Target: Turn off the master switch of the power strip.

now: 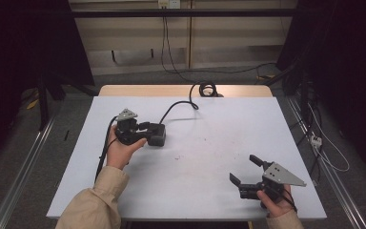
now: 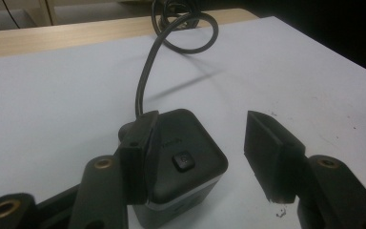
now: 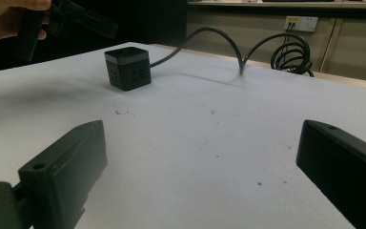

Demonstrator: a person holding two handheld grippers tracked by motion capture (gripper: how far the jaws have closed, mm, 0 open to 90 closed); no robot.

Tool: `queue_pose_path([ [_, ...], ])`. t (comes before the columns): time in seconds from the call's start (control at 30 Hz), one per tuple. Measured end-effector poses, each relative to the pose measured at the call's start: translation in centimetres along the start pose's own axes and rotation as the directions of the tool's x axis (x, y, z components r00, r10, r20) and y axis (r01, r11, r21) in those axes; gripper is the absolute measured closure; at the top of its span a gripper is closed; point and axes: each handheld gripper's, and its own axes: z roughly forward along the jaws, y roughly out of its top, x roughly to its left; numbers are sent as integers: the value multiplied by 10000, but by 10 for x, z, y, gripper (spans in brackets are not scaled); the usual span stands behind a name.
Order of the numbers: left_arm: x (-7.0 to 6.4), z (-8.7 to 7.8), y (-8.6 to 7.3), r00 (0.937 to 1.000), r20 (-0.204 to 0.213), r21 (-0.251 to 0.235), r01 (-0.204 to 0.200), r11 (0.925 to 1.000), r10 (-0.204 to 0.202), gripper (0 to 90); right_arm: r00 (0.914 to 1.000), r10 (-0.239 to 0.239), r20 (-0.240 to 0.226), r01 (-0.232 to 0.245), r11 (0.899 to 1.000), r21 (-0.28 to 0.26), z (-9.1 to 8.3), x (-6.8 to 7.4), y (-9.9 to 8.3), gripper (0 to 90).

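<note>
Sitting between the spread fingers of the left gripper (image 2: 198,157), the black power cube (image 2: 183,162) is touching one finger; the right gripper (image 1: 248,172) is hovering well apart, fingers spread.

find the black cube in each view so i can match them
High view: black cube left of centre on the white table, at the left gripper.
Left gripper view: bottom centre, one jaw touching its side.
Right gripper view: upper left.
Shared landmark: its cable.
</note>
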Motion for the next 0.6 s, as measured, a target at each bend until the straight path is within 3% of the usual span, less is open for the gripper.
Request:
queue_pose_path([
  [0.53,-3,-3,-1,9995,251,40,-190,9998,189,250,10000,53,20,-53,10000,20,-3,-1,-1,27],
  [0.6,-4,-5,-1,9986,434,56,-292,9996,289,231,10000,39,25,-39,10000,22,-3,-1,-1,27],
])
